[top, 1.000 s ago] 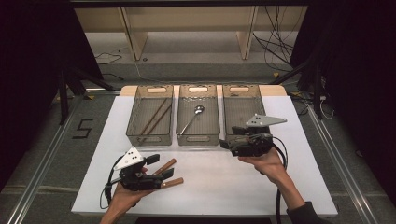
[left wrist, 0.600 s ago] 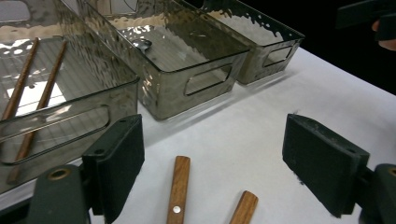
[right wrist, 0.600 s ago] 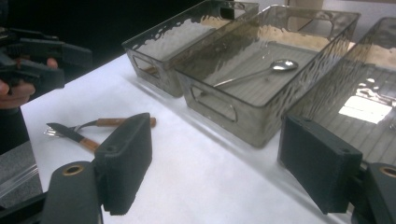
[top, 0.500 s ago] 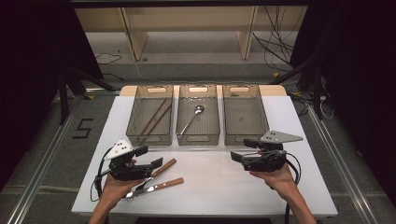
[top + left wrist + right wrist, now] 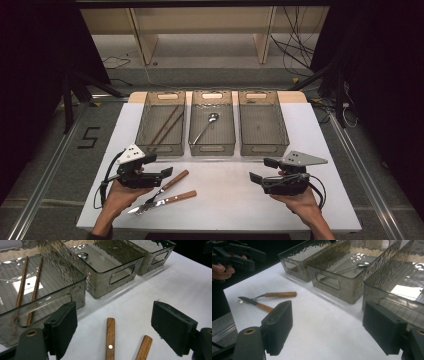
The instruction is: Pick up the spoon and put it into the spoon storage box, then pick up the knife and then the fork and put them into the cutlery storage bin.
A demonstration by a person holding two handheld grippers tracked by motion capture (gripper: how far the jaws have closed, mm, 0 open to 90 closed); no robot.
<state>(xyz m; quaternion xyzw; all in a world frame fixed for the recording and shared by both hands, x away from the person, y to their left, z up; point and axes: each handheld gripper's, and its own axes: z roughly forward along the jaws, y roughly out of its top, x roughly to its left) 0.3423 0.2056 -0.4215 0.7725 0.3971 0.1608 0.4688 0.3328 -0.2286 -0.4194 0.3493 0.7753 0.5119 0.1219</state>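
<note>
Cutlery is lying in the lower left of the high view: a fork (image 5: 162, 189) and a knife (image 5: 167, 201), both with wooden handles, crossing each other on the white table (image 5: 225, 200) so that the metal ends are overlapping. The left gripper (image 5: 159, 174) is hovering just above them with its jaws standing wide apart, gripping nothing; in the left gripper view the two wooden handles are showing between the pads at the bottom centre of the frame. The right gripper (image 5: 259, 171) is waiting in the lower right of the high view, its jaws also spread apart and empty, well apart from the cutlery.

Three clear bins are sitting side by side in the upper middle of the high view: the left bin (image 5: 161, 124) is holding chopsticks (image 5: 166, 125), the middle bin (image 5: 212, 123) is holding a spoon (image 5: 205, 127), and the right bin (image 5: 262, 123) is looking empty.

Trouble is likeliest to come from the crossing. Because the fork and knife are lying one over the other, closing on one handle may be dragging or flicking the other piece along, perhaps toward the near table edge. The handles are also thin and flat, so a grip that is coming down too high may be sliding off the wood.
</note>
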